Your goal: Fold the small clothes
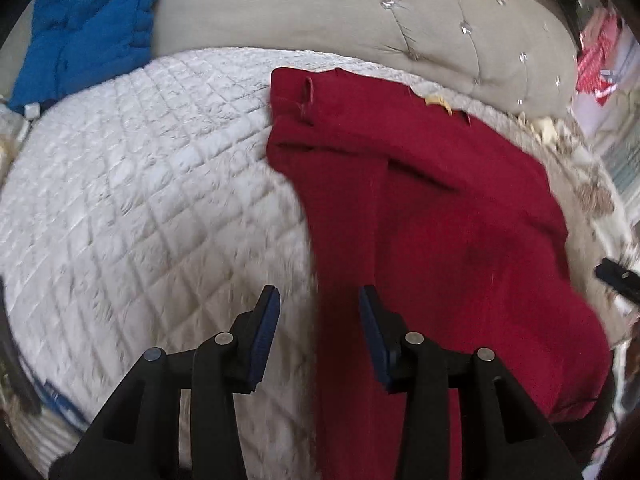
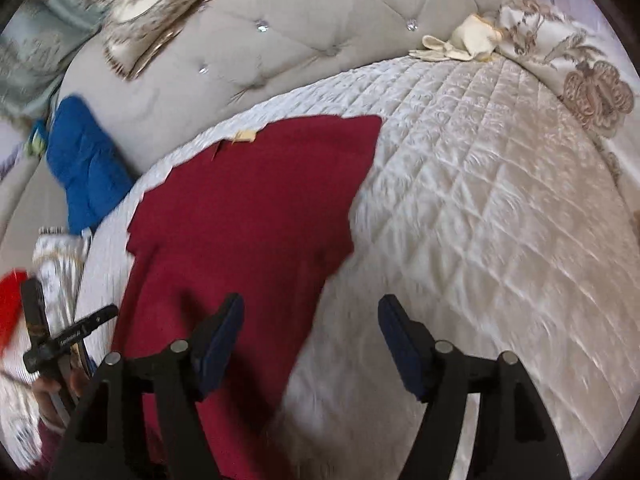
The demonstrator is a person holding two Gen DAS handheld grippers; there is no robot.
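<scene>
A dark red garment (image 1: 432, 232) lies spread on the white quilted bedspread (image 1: 140, 184), with a belt loop and waistband at its far end. My left gripper (image 1: 319, 300) is open and empty, just above the garment's near left edge. In the right wrist view the same red garment (image 2: 248, 208) lies left of centre. My right gripper (image 2: 311, 308) is open and empty over the garment's near right edge. The left gripper's body (image 2: 60, 340) shows at the far left of that view.
A blue garment (image 1: 88, 28) lies against the beige tufted headboard (image 1: 360, 20); it also shows in the right wrist view (image 2: 84, 164). Patterned pillows (image 2: 576, 64) and a cream cloth (image 2: 460, 44) sit at the bed's far right. The quilt (image 2: 500, 200) extends right.
</scene>
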